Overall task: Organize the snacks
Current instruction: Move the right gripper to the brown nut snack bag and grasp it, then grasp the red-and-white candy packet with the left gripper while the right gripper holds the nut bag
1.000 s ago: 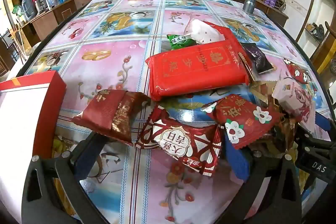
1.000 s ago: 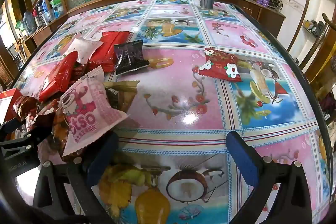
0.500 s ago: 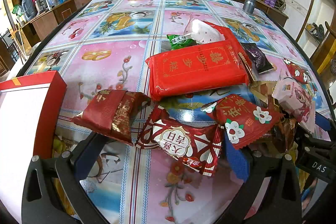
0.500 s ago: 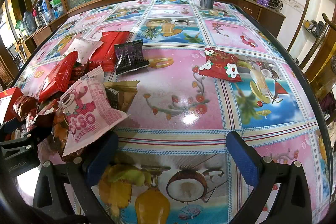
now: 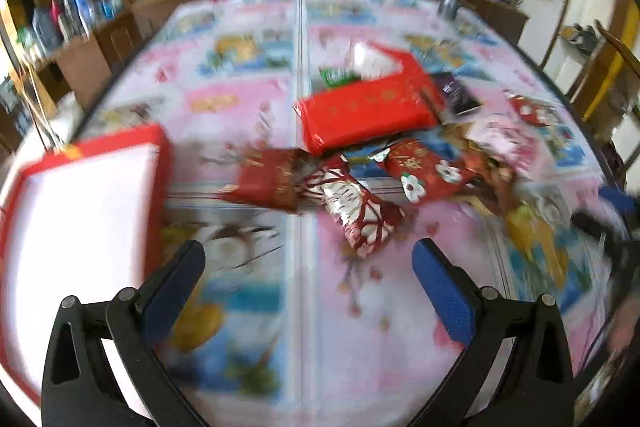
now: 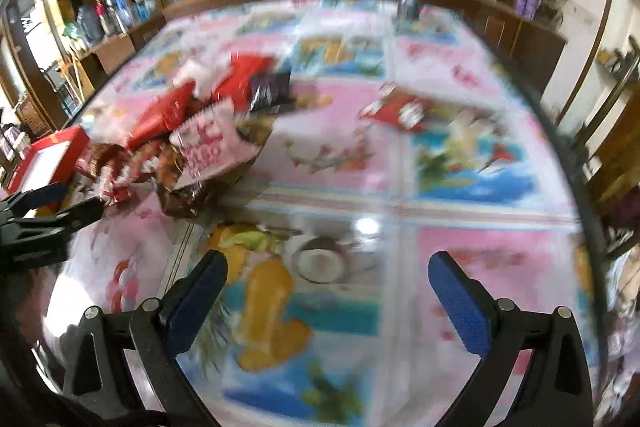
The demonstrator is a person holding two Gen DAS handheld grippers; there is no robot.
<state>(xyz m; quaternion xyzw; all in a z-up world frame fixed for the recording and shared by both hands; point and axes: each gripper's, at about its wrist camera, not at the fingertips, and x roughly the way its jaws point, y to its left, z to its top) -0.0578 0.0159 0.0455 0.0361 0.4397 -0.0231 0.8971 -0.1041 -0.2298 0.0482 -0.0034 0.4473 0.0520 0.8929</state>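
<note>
Your left wrist view looks down across the table [image 5: 248,99] at the nearby snack pile [image 5: 360,155]. Your right wrist view, further right, shares that pile [image 6: 192,143] at its left.

My right tool [image 6: 326,273] has its blue-padded fingers [image 6: 460,311] wide apart over the colourful glossy surface [image 6: 460,155], holding nothing. The picture is blurred. At left I see a heap of snack packets, with a pink-and-white packet [image 6: 210,151] on top. A red flowered packet [image 6: 396,113] lies apart.
</note>
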